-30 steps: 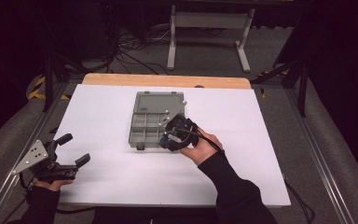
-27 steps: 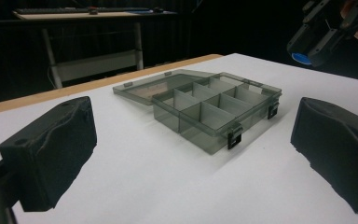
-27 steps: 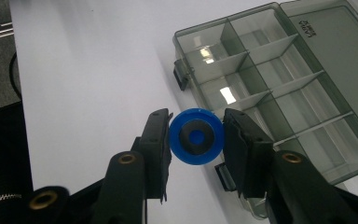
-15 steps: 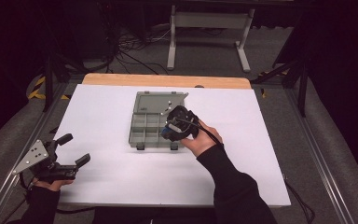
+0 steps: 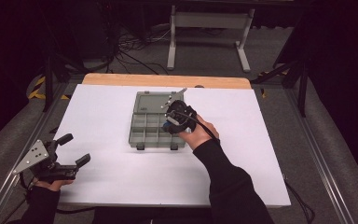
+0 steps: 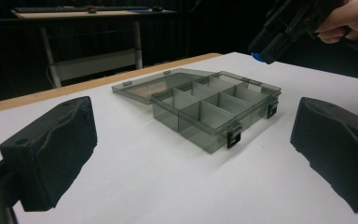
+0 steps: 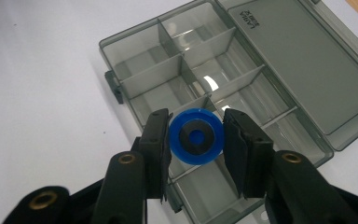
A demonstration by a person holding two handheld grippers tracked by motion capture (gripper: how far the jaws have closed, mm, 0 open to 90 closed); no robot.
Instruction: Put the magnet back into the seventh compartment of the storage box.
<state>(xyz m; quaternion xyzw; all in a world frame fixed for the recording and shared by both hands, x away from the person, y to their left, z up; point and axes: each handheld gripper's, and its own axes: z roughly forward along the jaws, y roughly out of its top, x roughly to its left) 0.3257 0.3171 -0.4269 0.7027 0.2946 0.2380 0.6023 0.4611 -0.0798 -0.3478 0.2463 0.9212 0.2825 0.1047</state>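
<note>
Blue disc [image 7: 196,136] over box [image 7: 223,84], claw-pinched.

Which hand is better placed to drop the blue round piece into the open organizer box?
Right. The right gripper already grips the blue disc directly above the open compartment box. The left gripper sits open near the table's front left corner.

The left gripper [image 5: 74,150] rests low at the table's near left corner, held in the left hand [image 5: 44,179], jaws spread wide apart. The right hand [image 5: 196,134] reaches forward on a dark-sleeved forearm, and its right gripper [image 7: 196,140] points downward, jaws pressed against a blue disc [image 7: 196,136] from both sides
</note>
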